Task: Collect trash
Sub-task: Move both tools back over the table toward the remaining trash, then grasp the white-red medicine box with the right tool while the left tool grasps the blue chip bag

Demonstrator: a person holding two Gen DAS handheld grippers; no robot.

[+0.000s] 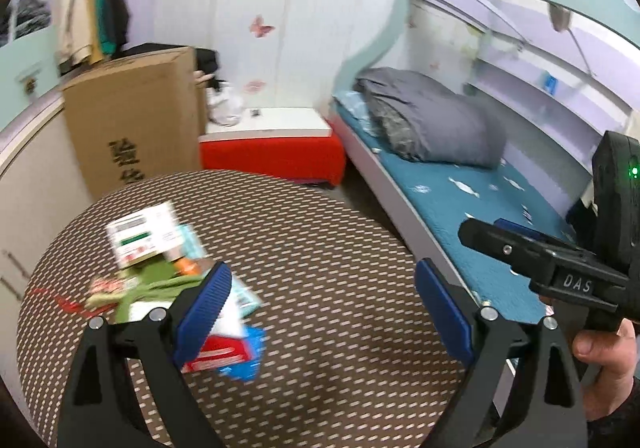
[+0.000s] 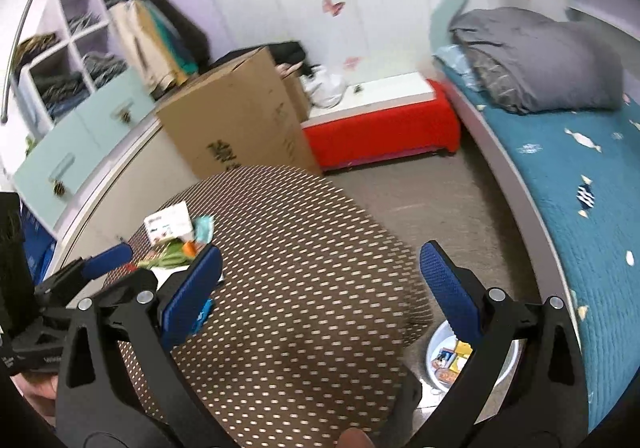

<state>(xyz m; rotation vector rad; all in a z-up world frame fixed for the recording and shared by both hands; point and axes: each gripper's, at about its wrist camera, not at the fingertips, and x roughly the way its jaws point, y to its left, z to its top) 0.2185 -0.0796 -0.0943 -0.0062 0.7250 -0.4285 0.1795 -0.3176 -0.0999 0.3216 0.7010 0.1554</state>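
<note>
On the far left part of the round worktop point(image 1: 320, 248), a heap of trash point(image 1: 176, 272) is seen: a white carton point(image 1: 144, 234) at the far end, something green point(image 1: 156, 284) across the middle, a red-and-white box point(image 1: 220, 356) and blue wrappers point(image 1: 252, 348) at the near end. Motion blur keeps the printing from being read. None of it is held. The left tongs point(image 1: 320, 312) are spread wide and empty, with the left blue pad hanging just over the near edge of the heap; whether anything is touched cannot be told. The right tongs point(image 2: 320, 296) are likewise held apart and empty, over the bare middle of the worktop, well away from the pile.

Down on the floor to the right, tucked between the worktop and the bed point(image 2: 568, 184), a pale bin point(image 2: 436, 340) is partly seen behind the right tong arm. A few coloured packets point(image 2: 452, 362) are lying in it, so some collecting is judged to be done already. How full it is cannot be told, as much of it is hidden.

What is left, by this view, is most of the job: the whole heap on the worktop is waiting to be lifted piece by piece and carried across to the bin. The left tongs look best placed for the next pick, most likely the red-and-white box or a blue wrapper at the near edge.
</note>
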